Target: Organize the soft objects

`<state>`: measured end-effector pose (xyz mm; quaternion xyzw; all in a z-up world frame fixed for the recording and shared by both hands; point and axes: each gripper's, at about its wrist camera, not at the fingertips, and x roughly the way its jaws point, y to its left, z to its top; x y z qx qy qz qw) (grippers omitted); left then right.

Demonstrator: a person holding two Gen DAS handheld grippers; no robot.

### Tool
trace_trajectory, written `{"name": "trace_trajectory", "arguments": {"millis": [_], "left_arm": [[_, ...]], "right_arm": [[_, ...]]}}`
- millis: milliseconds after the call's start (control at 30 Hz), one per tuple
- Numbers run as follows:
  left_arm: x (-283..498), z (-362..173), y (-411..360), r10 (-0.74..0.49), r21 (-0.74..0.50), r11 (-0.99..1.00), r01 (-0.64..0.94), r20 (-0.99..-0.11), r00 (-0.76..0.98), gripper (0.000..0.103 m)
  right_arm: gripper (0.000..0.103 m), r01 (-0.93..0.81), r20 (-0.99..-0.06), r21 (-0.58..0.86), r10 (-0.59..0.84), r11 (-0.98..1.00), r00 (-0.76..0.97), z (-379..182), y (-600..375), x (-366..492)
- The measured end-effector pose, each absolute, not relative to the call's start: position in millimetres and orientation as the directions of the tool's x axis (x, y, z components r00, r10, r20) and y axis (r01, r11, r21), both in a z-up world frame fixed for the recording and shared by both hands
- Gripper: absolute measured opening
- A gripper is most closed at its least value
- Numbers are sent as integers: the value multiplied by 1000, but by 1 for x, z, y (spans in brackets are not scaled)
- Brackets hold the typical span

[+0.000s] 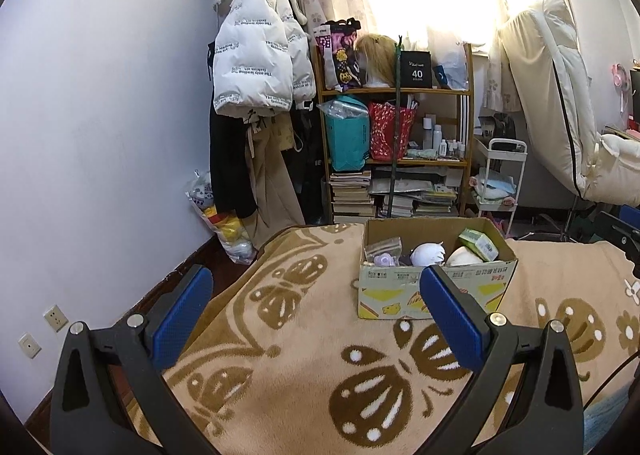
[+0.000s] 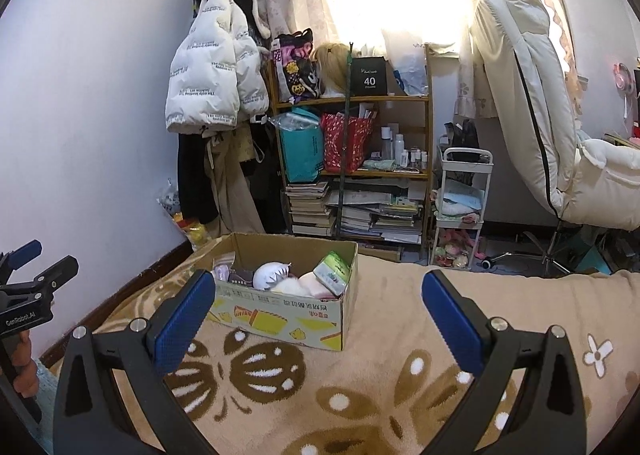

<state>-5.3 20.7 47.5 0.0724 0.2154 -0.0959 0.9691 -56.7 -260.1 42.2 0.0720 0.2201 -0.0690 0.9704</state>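
Note:
An open cardboard box (image 1: 434, 289) (image 2: 280, 317) stands on a tan blanket with brown butterfly patterns (image 1: 304, 355) (image 2: 360, 375). Inside lie a white plush toy (image 1: 428, 253) (image 2: 272, 275), a pale round soft item (image 1: 462, 256) (image 2: 312, 282), a green tissue pack (image 1: 478, 243) (image 2: 335, 273) and a small purple item (image 1: 383, 258) (image 2: 222, 273). My left gripper (image 1: 316, 319) hovers open above the blanket, just short of the box. My right gripper (image 2: 318, 321) is open too, to the right of the box, with nothing between its blue pads. The left gripper (image 2: 28, 287) also shows at that view's left edge, held by a hand.
A wooden shelf (image 1: 396, 127) (image 2: 352, 135) packed with bags and books stands beyond the bed. Coats hang on the wall (image 1: 256, 55) (image 2: 216, 71). A white cart (image 1: 500, 183) (image 2: 460, 207) and a cream chair (image 1: 560, 103) (image 2: 540, 115) stand at the right.

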Motion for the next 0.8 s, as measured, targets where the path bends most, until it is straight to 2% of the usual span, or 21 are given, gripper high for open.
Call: {"name": "trace_trajectory", "arguments": {"millis": [800], "left_arm": [[1, 36, 15, -149, 132, 963, 235, -466, 872, 102]], "right_arm": [[103, 168, -459, 115, -98, 979, 883, 31, -263, -51]]}}
